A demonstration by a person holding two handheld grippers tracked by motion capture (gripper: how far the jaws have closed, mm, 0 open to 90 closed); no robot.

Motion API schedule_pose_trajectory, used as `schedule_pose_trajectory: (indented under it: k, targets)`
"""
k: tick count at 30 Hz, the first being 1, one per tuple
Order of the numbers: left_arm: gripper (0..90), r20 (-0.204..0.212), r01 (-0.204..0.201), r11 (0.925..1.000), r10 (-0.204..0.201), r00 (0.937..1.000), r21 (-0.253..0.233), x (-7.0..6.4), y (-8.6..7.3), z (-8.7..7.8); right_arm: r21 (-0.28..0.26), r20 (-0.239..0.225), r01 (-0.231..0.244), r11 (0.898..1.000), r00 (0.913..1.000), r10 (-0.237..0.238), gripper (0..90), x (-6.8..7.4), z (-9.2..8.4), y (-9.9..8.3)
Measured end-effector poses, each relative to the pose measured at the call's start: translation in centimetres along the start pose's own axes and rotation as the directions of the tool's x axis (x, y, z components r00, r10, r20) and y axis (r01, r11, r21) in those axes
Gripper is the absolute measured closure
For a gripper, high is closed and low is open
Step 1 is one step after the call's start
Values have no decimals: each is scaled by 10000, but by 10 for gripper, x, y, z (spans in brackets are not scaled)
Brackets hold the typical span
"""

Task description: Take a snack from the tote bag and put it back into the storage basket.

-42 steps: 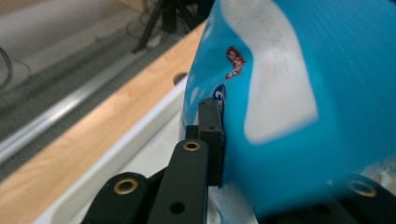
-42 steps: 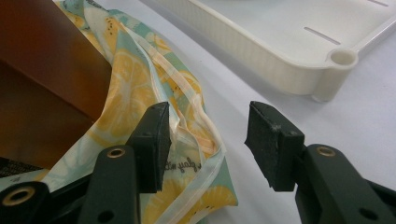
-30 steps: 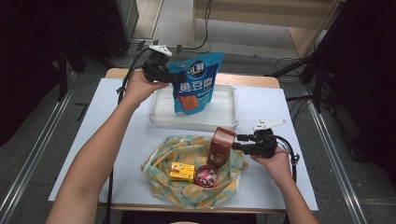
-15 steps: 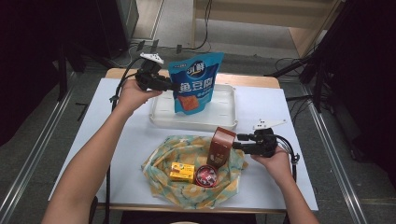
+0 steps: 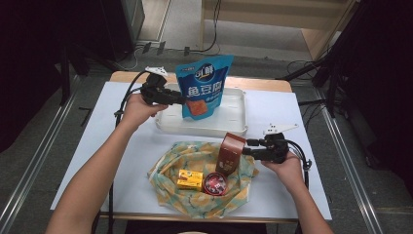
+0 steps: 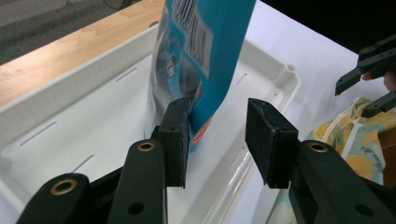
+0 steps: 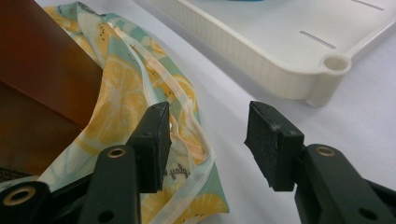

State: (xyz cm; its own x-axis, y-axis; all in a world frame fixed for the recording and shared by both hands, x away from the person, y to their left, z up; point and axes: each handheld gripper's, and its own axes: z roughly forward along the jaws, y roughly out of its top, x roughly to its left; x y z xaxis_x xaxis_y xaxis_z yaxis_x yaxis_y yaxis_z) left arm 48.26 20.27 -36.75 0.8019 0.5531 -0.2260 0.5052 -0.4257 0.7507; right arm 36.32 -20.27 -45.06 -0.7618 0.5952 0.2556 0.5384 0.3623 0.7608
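Tongs [image 6: 217, 140] open, blue pouch [image 5: 203, 87] upright in tray [image 5: 234, 124] — seemingly.

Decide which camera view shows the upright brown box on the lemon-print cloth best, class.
The high view: the upright brown box stands whole on the lemon-print cloth. The right gripper view catches only a cropped brown side; the left gripper view, a sliver at its edge.

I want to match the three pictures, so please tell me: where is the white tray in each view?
High view: the white tray lies at the table's centre back, with the blue bag upright in it.
Left gripper view: the tray spreads behind the jaws, left and centre.
Right gripper view: its corner is upper right.
Shared landmark: the lemon-print cloth.
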Motion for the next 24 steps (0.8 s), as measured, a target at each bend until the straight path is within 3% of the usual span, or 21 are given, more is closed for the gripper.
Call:
schedule_pose_trajectory:
  k: [9,13,18,21,24]
  targets:
    - [610,-187,416,9986,-410,9990,311,6,-14,21,40,-50,30,10000,10000,-30,507,0,3,2]
    - [668,-607,608,9964,-572,9965,583,8,-18,35,52,-54,41,10000,10000,-40,507,0,3,3]
    - [780,-669,1287,9913,-1268,9897,257,15,-19,42,-4,-53,50,10000,10000,-50,508,0,1,3]
    - [863,-1117,1286,9917,-1269,9856,81,14,-16,46,1,-41,67,10000,10000,-67,508,0,1,3]
    - [889,-1388,1298,9915,-1291,9819,-46,14,-11,52,-11,-39,74,10000,10000,-74,508,0,1,3]
